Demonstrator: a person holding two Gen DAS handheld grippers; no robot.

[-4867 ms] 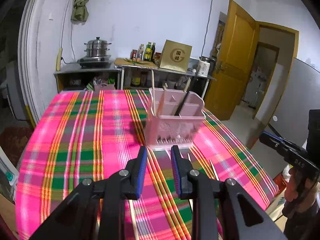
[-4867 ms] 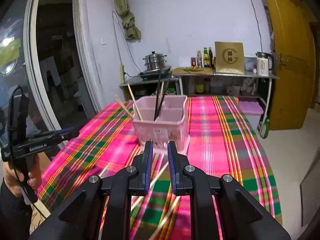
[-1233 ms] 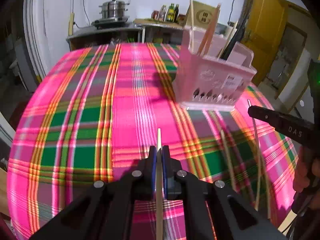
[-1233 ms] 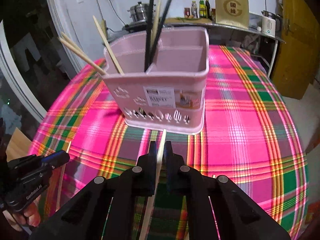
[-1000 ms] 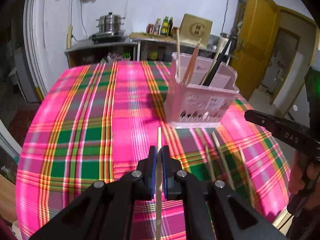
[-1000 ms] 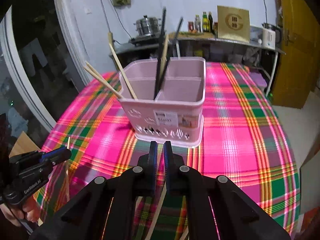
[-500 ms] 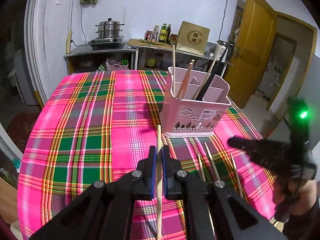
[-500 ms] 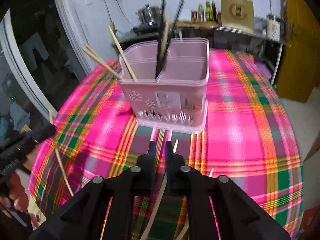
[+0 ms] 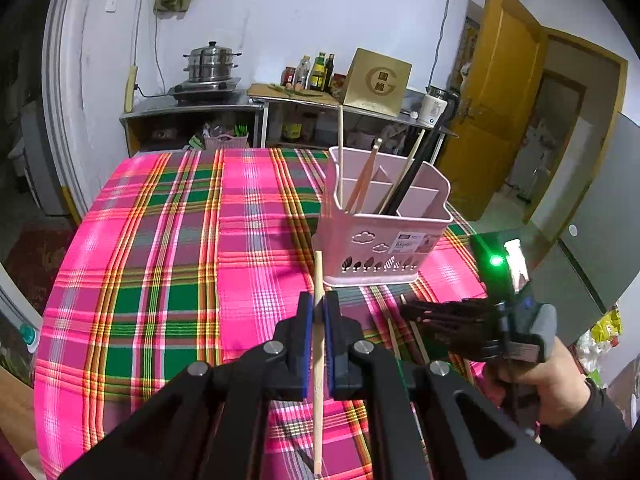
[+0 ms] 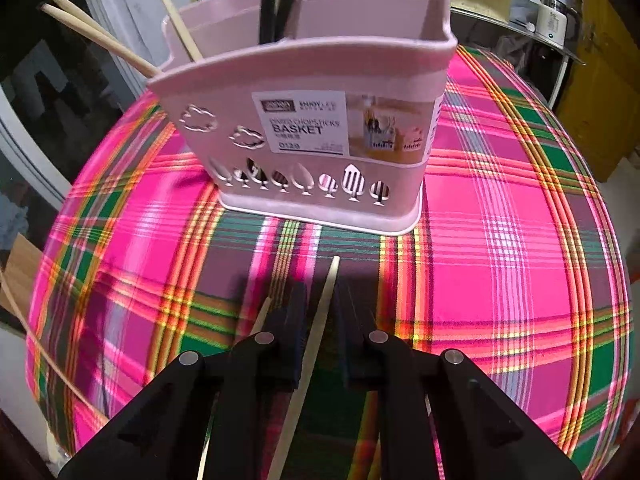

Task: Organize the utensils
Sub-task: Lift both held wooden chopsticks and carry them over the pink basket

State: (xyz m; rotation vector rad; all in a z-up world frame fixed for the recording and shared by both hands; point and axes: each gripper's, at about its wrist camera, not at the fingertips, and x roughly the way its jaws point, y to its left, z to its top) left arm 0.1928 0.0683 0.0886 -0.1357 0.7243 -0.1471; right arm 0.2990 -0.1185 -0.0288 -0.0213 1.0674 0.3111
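A pink chopstick basket (image 9: 386, 222) stands on the plaid tablecloth (image 9: 160, 264) and holds several wooden and black chopsticks. My left gripper (image 9: 318, 312) is shut on a wooden chopstick (image 9: 318, 360), raised above the cloth, left of and in front of the basket. In the right wrist view the basket (image 10: 312, 132) is close ahead. My right gripper (image 10: 318, 304) is low over the cloth with its jaws slightly apart around a lying wooden chopstick (image 10: 316, 332). The right gripper also shows in the left wrist view (image 9: 460, 316).
Several loose chopsticks (image 9: 404, 332) lie on the cloth in front of the basket. Another chopstick (image 10: 260, 314) lies left of the right gripper. A counter with a steamer pot (image 9: 210, 66), bottles and a gold box stands behind the table. A yellow door (image 9: 500, 92) is at the right.
The right gripper dropped toward the cloth, close to the basket, and its jaws have parted a little around the chopstick. The left gripper stays shut on its chopstick, held a little higher.
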